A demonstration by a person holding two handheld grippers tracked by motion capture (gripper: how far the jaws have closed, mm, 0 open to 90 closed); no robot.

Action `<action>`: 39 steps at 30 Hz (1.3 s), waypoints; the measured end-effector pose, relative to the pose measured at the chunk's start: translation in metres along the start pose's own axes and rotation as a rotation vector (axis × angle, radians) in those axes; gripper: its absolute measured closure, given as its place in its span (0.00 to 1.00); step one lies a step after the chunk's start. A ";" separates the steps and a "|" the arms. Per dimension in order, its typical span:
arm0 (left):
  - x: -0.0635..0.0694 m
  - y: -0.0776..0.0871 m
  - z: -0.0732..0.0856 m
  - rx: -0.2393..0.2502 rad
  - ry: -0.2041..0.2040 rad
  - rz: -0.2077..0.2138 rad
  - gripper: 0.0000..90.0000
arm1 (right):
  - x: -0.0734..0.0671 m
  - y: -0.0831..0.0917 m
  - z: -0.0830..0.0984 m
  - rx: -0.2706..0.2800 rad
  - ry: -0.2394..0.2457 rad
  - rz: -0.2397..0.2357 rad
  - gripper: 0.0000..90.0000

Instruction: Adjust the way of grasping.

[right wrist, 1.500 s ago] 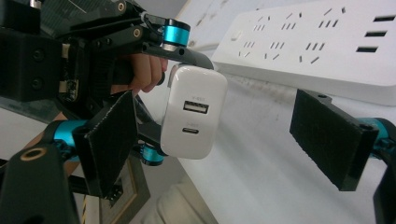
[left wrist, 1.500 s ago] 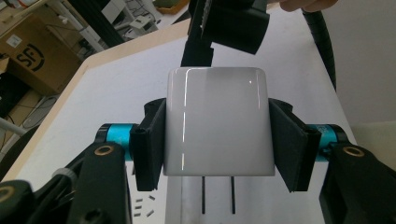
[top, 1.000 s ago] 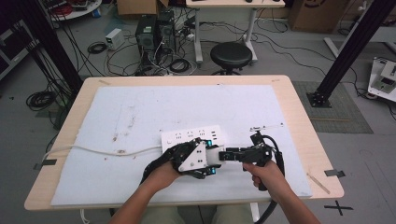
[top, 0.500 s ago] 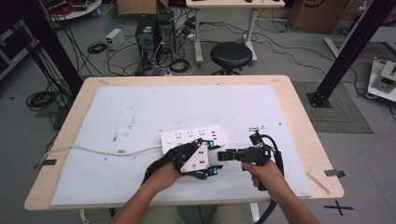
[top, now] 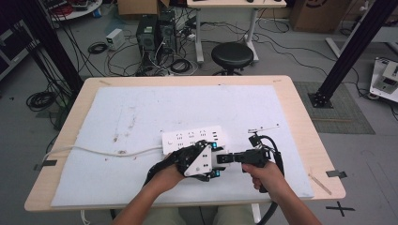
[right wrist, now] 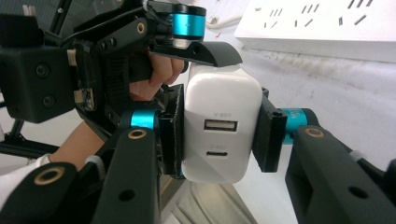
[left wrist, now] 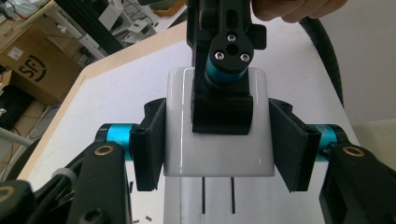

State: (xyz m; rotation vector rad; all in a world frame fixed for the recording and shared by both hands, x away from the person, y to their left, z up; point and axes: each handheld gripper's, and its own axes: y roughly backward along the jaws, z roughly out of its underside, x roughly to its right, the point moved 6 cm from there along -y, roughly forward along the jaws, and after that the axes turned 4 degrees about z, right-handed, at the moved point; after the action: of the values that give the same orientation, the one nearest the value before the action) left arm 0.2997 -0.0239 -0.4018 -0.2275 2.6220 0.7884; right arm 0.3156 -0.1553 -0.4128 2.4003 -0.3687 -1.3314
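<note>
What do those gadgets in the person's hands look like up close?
Each tool is black, with two flat dark pads and bright blue cylinders at the joints, fixed by brass-coloured rivets and small screws. The left tool carries a grey three-cornered plate on top. A thick black ribbed cable trails from the right tool. The forearms are bare, no sleeves in view.

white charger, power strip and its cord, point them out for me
white charger [right wrist: 219, 126], right gripper view, face above the USB port
power strip [top: 193, 138], high view, top face by the sockets
cord [top: 101, 152], high view, mid-length on the mat
</note>
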 end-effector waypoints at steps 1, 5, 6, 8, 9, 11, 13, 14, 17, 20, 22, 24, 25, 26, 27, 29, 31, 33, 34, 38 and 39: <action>0.000 0.000 0.000 -0.004 -0.008 -0.006 0.47 | 0.000 0.000 0.000 -0.003 -0.012 -0.002 0.69; -0.002 -0.001 0.001 -0.001 0.027 0.007 0.47 | 0.004 0.000 0.000 0.002 -0.025 -0.013 0.70; -0.002 -0.001 0.002 0.007 0.047 0.007 0.46 | 0.005 0.000 0.000 0.007 -0.012 -0.007 0.70; -0.005 0.002 0.005 0.026 0.093 -0.007 0.41 | 0.007 0.002 -0.001 0.017 0.006 0.007 0.71; -0.007 0.003 0.008 0.032 0.137 -0.009 0.35 | 0.008 0.004 0.000 0.009 0.001 0.003 0.71; -0.010 0.007 0.014 0.047 0.201 -0.012 0.28 | 0.012 0.009 0.000 0.021 0.007 0.004 0.71; -0.010 0.012 0.019 0.074 0.252 -0.003 0.26 | 0.015 0.015 0.000 0.025 0.019 0.034 0.71; -0.010 0.015 0.022 0.094 0.279 -0.003 0.26 | 0.017 0.017 0.000 0.027 0.023 0.044 0.71; -0.012 0.025 0.033 0.129 0.345 -0.021 0.26 | 0.021 0.025 -0.001 0.038 0.059 0.088 0.71; -0.012 0.035 0.041 0.150 0.393 -0.043 0.26 | 0.025 0.035 -0.003 0.053 0.094 0.144 0.71; -0.014 0.043 0.046 0.170 0.423 -0.067 0.26 | 0.027 0.041 -0.004 0.064 0.109 0.183 0.71; -0.017 0.050 0.050 0.174 0.438 -0.091 0.26 | 0.029 0.046 -0.006 0.071 0.175 0.246 0.71; -0.019 0.054 0.053 0.176 0.444 -0.102 0.26 | 0.029 0.048 -0.006 0.069 0.209 0.283 0.71; -0.021 0.057 0.054 0.177 0.448 -0.109 0.26 | 0.028 0.050 -0.006 0.066 0.256 0.322 0.71; -0.022 0.061 0.056 0.177 0.454 -0.116 0.26 | 0.028 0.051 -0.007 0.066 0.298 0.351 0.71; -0.025 0.068 0.059 0.186 0.462 -0.137 0.26 | 0.025 0.053 -0.009 0.066 0.380 0.401 0.71; -0.029 0.076 0.062 0.187 0.466 -0.160 0.26 | 0.022 0.056 -0.010 0.065 0.459 0.443 0.70; -0.031 0.083 0.065 0.187 0.472 -0.174 0.26 | 0.020 0.058 -0.013 0.065 0.531 0.473 0.71; -0.033 0.087 0.066 0.188 0.473 -0.181 0.26 | 0.020 0.060 -0.013 0.056 0.544 0.487 0.71; -0.038 0.105 0.075 0.182 0.489 -0.213 0.26 | 0.022 0.067 -0.016 -0.022 0.607 0.562 0.71; -0.040 0.110 0.078 0.179 0.501 -0.216 0.26 | 0.024 0.069 -0.016 -0.043 0.626 0.580 0.71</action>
State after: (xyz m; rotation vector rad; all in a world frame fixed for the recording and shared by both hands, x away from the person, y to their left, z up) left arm 0.3319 0.1121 -0.3906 -0.7255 3.0350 0.4616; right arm 0.3388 -0.2234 -0.3928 2.2644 -0.7552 -0.3145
